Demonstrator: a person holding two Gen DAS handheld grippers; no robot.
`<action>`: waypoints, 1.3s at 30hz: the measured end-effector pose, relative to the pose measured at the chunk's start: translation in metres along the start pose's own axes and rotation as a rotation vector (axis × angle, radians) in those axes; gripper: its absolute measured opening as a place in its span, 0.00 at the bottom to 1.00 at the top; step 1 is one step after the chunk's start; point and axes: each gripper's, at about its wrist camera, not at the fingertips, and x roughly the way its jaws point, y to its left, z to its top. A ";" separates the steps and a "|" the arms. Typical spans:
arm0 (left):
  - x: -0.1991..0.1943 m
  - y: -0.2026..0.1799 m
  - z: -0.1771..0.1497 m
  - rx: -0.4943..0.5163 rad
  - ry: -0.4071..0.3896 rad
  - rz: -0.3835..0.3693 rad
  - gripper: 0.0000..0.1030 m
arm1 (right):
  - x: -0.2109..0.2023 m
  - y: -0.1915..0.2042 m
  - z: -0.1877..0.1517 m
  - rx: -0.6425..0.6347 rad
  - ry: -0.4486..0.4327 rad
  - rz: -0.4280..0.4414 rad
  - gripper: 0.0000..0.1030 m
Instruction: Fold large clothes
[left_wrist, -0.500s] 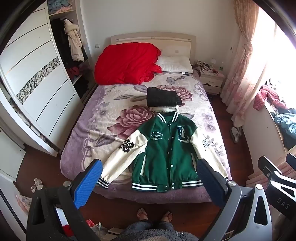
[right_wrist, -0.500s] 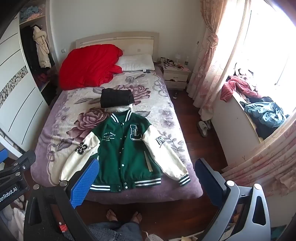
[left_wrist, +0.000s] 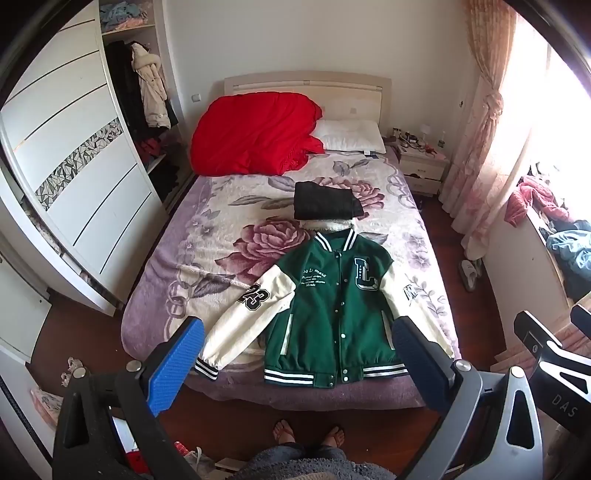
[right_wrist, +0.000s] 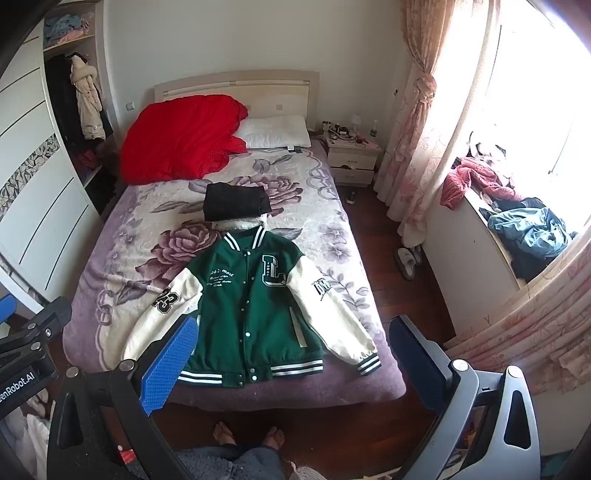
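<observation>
One green varsity jacket (left_wrist: 332, 314), one folded black garment (left_wrist: 327, 201), one red duvet (left_wrist: 255, 133), one pillow (left_wrist: 351, 134) and seemingly two slippers (right_wrist: 406, 260) are counted.

A jacket (left_wrist: 332, 314) lies on the bed (left_wrist: 221, 229) near its foot; folded clothes (left_wrist: 327, 201) sit just behind it, a quilt (left_wrist: 255, 133) and pillow (left_wrist: 351, 134) at the head.

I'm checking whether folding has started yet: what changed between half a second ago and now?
Nothing visibly changed. The left gripper and right gripper hang open above the foot of the bed, holding nothing. The green varsity jacket lies flat and buttoned with both sleeves spread, and the folded dark garment sits behind its collar.
</observation>
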 end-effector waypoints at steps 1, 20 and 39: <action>0.002 0.001 -0.002 0.001 0.000 -0.003 1.00 | -0.002 0.004 0.001 -0.006 -0.001 -0.003 1.00; -0.005 -0.001 0.000 0.001 -0.031 -0.006 1.00 | -0.019 0.008 0.008 -0.015 -0.041 0.003 1.00; -0.012 -0.001 0.006 0.002 -0.042 -0.006 1.00 | -0.031 0.008 0.015 -0.019 -0.056 0.006 1.00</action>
